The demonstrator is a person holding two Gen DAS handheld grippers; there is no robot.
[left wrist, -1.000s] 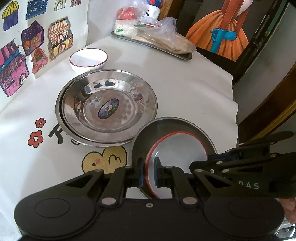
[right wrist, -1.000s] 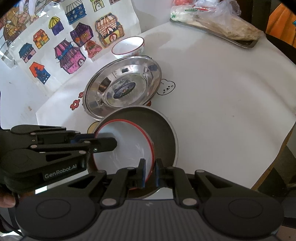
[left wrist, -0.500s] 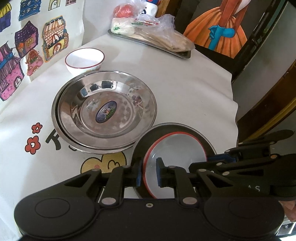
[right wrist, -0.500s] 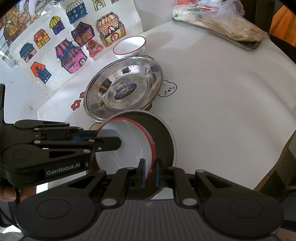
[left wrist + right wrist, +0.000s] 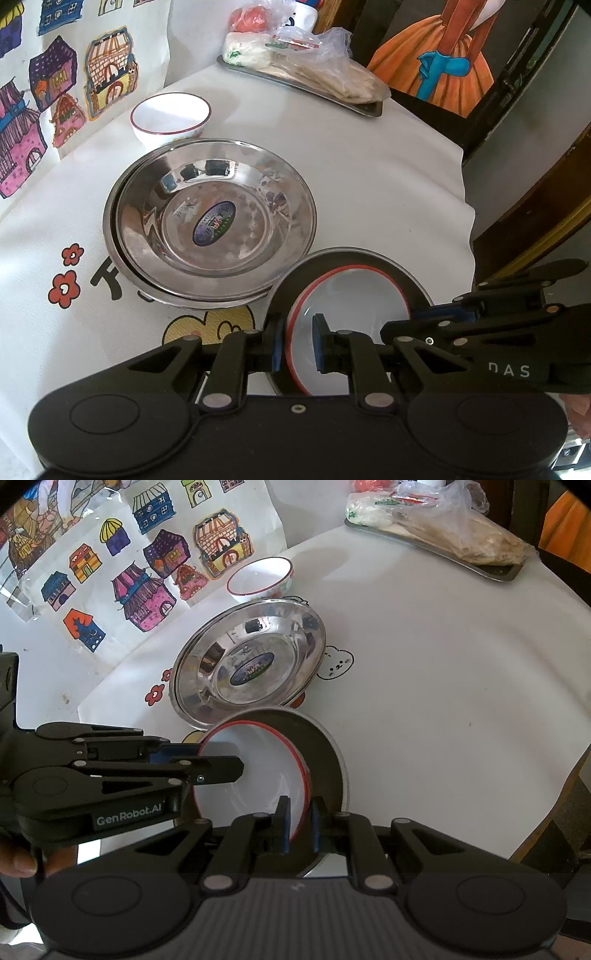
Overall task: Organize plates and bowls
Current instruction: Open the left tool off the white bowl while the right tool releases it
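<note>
A white bowl with a red rim [image 5: 351,299] [image 5: 258,790] stands tilted inside a dark grey metal bowl [image 5: 410,273] [image 5: 325,753] near the table's front edge. My left gripper [image 5: 298,347] straddles the white bowl's left rim with its pads slightly apart, not pressing on it. From the other side my right gripper [image 5: 299,825] is shut on the same bowl's rim, and it shows at the right in the left wrist view [image 5: 402,321]. In the right wrist view the left gripper [image 5: 207,757] reaches in from the left.
Stacked steel plates [image 5: 214,221] [image 5: 251,664] lie just behind the bowls. A small white bowl [image 5: 170,114] [image 5: 258,578] sits beyond them by the wall of house drawings. A metal tray of bagged food [image 5: 306,74] [image 5: 436,531] is at the back. The table edge [image 5: 469,206] drops off at the right.
My left gripper's jaws have eased slightly apart around the white bowl's rim. The right gripper keeps its hold, and the bowls have barely shifted.
</note>
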